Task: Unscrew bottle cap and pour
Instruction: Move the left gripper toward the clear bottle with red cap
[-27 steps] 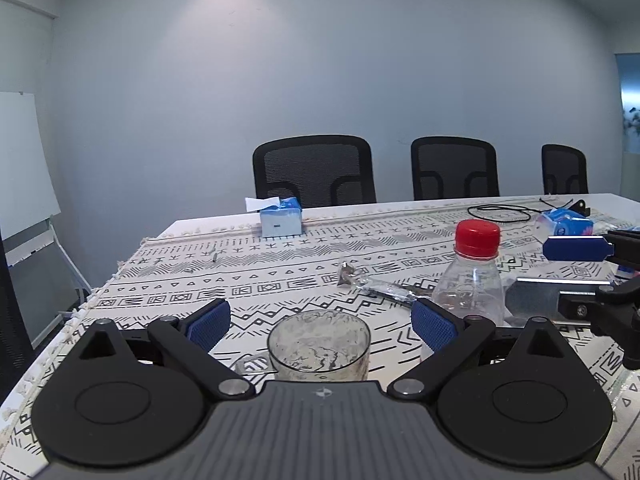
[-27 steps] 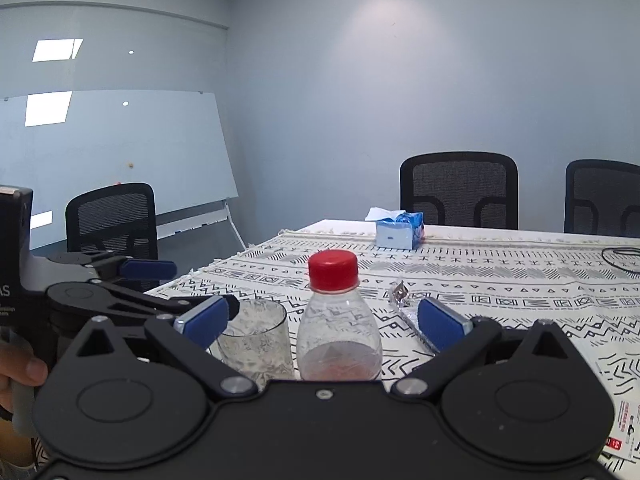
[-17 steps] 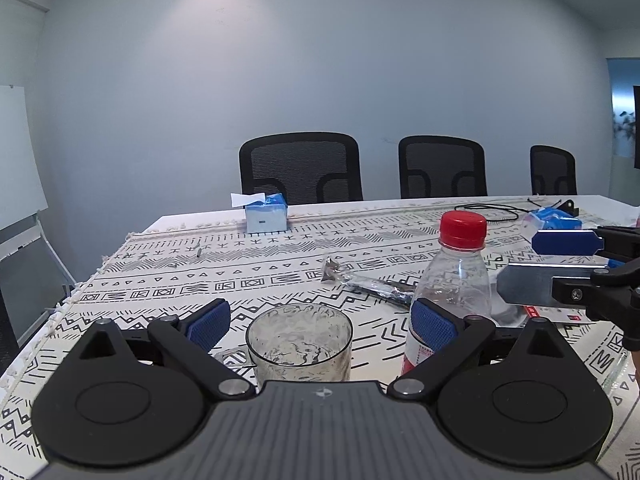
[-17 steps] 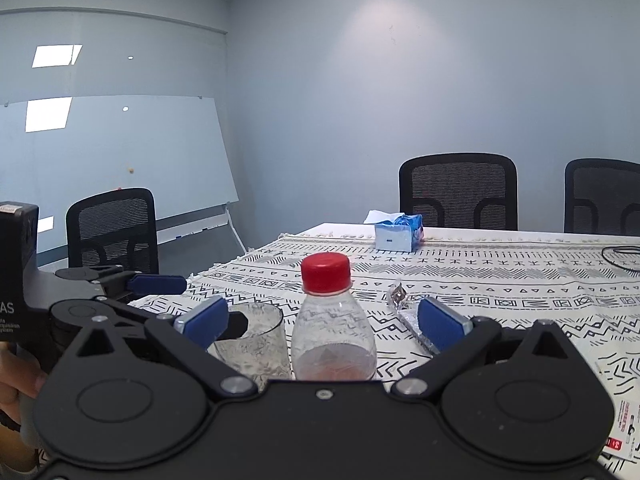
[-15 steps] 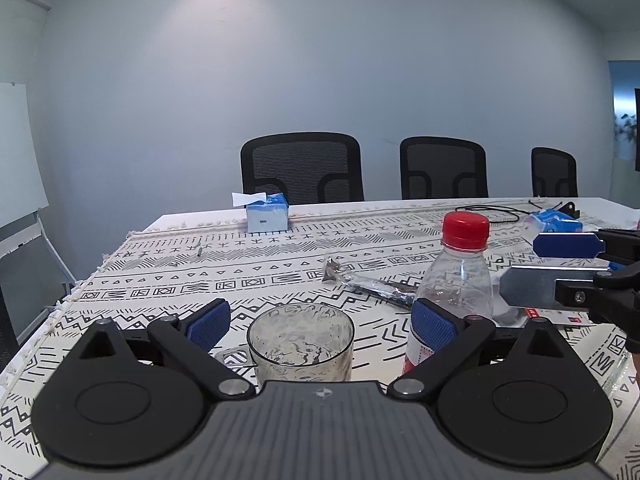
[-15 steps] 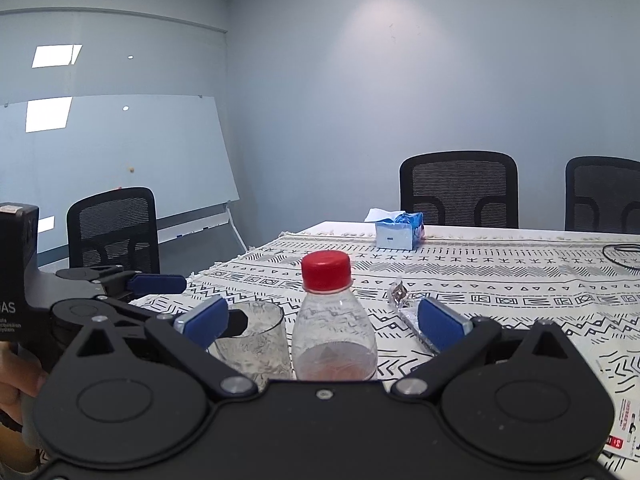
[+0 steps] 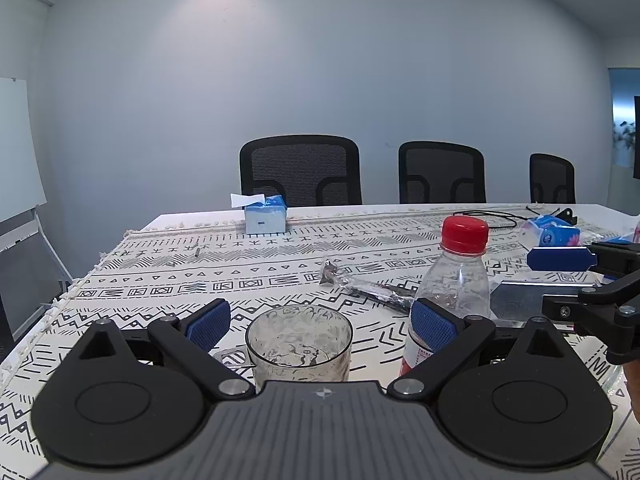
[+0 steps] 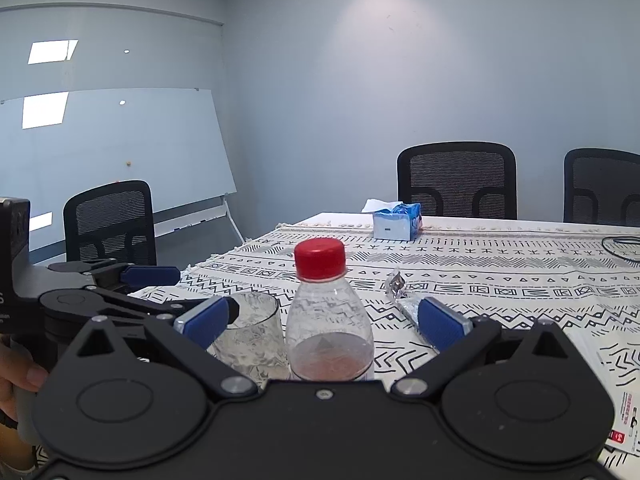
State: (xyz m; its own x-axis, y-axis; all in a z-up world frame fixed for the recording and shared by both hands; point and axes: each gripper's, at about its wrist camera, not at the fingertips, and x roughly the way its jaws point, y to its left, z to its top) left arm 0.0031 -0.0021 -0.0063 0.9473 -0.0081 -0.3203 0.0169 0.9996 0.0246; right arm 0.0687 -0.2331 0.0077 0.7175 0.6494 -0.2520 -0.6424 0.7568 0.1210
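Observation:
A clear plastic bottle (image 8: pixel 329 328) with a red cap (image 8: pixel 320 258) stands upright on the patterned tablecloth, a little reddish liquid at its bottom. It stands between the open jaws of my right gripper (image 8: pixel 322 322), untouched. A clear glass (image 7: pixel 299 342) stands left of the bottle, between the open jaws of my left gripper (image 7: pixel 320 324). The bottle (image 7: pixel 456 284) and its cap (image 7: pixel 465 235) show to the right in the left wrist view, behind my left gripper's right pad. The glass (image 8: pixel 250 336) shows in the right wrist view too.
A blue tissue box (image 7: pixel 265 219) sits at the table's far edge. A foil wrapper (image 7: pixel 360 286) lies behind the bottle. A blue packet (image 7: pixel 550 231) and a black cable (image 7: pixel 492 216) lie at far right. Black chairs (image 7: pixel 300 170) stand behind the table. Papers (image 8: pixel 616 400) lie at right.
The left gripper has shifted slightly, so glass and bottle sit a little further left in its view. The right gripper has moved slightly right and closer to the bottle. Both stay open.

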